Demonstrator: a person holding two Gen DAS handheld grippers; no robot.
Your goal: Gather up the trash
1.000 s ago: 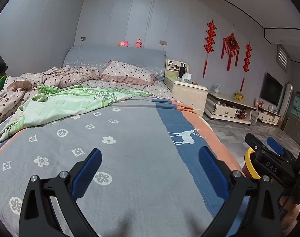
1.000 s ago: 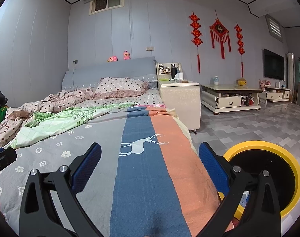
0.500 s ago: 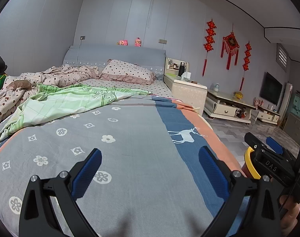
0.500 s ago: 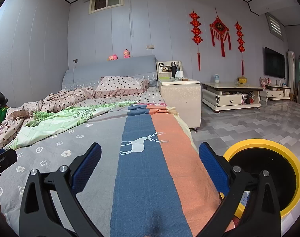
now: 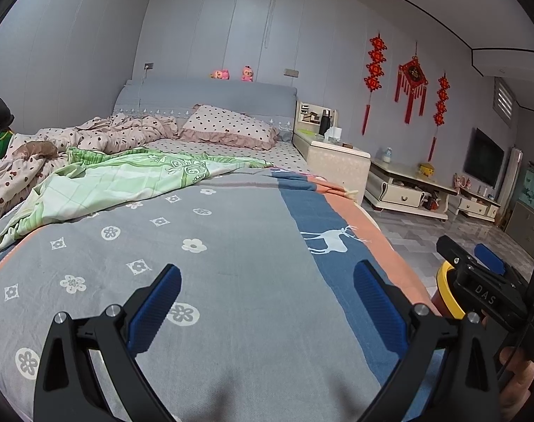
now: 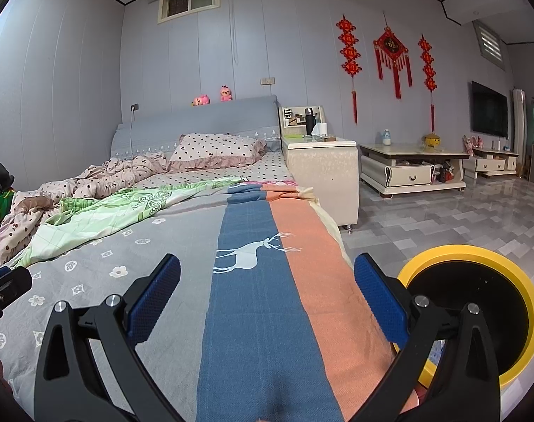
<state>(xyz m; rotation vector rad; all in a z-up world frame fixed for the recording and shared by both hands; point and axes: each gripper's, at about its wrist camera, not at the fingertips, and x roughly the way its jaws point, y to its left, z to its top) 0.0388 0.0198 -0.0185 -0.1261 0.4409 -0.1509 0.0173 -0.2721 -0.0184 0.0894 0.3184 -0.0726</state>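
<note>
Two grippers hover over the bed point(image 5: 231, 263) — the left gripper point(image 5: 267, 302) and the right gripper point(image 6: 267, 299), fingers spread wide, both empty. One yellow-rimmed trash bin point(image 6: 520, 281) stands on the floor beside the bed's right edge — no trash is discernible.

A bed point(image 5: 231, 253) is covered by a grey flowered blanket point(image 6: 101, 270), with a dotted pillow point(image 5: 228, 126) laid near the headboard.
</note>
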